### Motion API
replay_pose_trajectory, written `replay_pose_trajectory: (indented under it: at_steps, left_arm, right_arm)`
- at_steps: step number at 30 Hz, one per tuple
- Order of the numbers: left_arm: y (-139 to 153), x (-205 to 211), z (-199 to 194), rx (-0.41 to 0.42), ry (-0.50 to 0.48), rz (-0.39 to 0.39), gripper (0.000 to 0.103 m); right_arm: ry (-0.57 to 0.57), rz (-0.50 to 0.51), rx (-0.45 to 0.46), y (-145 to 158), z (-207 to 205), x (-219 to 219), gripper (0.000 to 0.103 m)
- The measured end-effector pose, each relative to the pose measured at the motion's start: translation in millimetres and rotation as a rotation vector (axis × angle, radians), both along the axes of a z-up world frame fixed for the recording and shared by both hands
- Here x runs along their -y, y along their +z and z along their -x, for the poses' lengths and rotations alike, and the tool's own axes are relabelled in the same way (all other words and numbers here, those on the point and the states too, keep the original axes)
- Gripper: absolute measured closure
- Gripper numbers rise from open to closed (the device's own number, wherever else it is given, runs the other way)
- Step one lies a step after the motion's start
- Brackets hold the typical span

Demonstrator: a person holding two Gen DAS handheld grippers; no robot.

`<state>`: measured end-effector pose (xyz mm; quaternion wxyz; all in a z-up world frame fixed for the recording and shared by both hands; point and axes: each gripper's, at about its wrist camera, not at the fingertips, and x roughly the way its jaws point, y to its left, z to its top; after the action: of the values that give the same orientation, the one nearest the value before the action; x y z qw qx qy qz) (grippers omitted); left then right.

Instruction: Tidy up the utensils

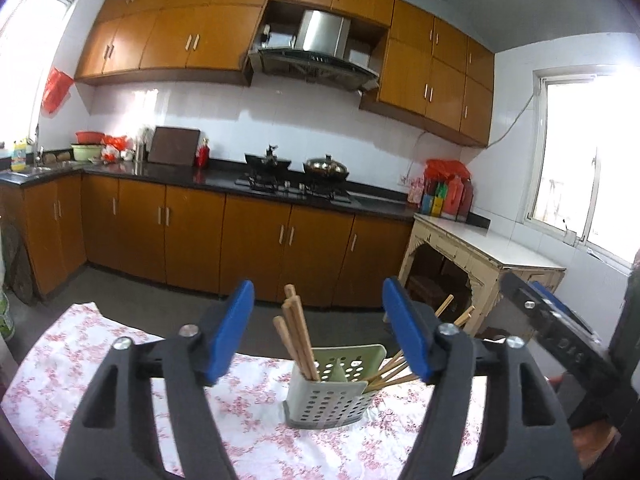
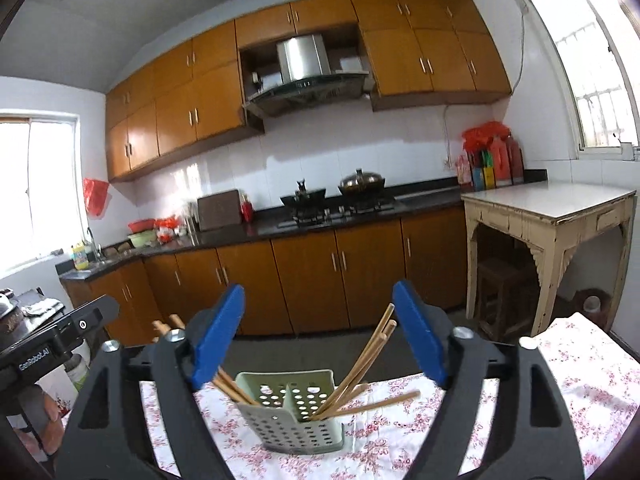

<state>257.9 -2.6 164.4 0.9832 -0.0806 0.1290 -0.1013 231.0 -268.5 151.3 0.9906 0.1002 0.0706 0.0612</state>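
Two grippers noted, neither holding anything. Left gripper (image 1: 318, 328): jaws spread wide, hovering above the floral tablecloth (image 1: 80, 368). Between them, on the cloth, stands the perforated green holder (image 1: 332, 396), upright, with two compartments. Left compartment holds upright chopsticks (image 1: 298, 340); right compartment holds splayed chopsticks (image 2: 360, 368) leaning right. Right gripper (image 2: 318, 332): jaws likewise wide apart, clear of the holder.

Home kitchen, orange wall cabinets (image 1: 176, 40), range hood (image 1: 316, 56), gas stove (image 1: 296, 190) with wok (image 1: 326, 168), dark countertop (image 1: 160, 172)
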Motion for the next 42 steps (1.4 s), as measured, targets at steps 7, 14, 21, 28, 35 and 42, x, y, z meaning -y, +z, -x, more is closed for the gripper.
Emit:
replay_pose_trajectory:
  at_steps: [7, 14, 21, 28, 35, 42]
  left_arm:
    - [-27.0, -12.3, 64.1, -0.001, 0.033, -0.050, 0.013]
    - [-79.3, -19.2, 128.7, -0.025, 0.087, -0.128, 0.005]
    - [-124.2, -19.3, 179.3, -0.062, 0.128, -0.187, 0.004]
    - [-151.1, -17.3, 213.2, -0.095, 0.116, -0.181, 0.004]
    - [-165.9, -14.9, 228.2, -0.108, 0.096, -0.171, 0.004]
    - [-166.9, -13.1, 240.4, -0.084, 0.091, -0.159, 0.004]
  right_arm:
    - [0.012, 0.012, 0.018, -19.6, 56.6, 1.9, 0.002]
    - [-0.014, 0.073, -0.051, -63.8, 99.0, -0.2, 0.002]
    - [-0.017, 0.108, -0.136, -107.4, 136.6, -8.6, 0.002]
    - [0.004, 0.114, -0.200, -136.6, 171.1, -11.8, 0.002]
    - [0.024, 0.124, -0.212, -155.3, 201.0, -15.8, 0.002]
    - [0.019, 0.128, -0.179, -152.9, 214.8, -19.2, 0.002]
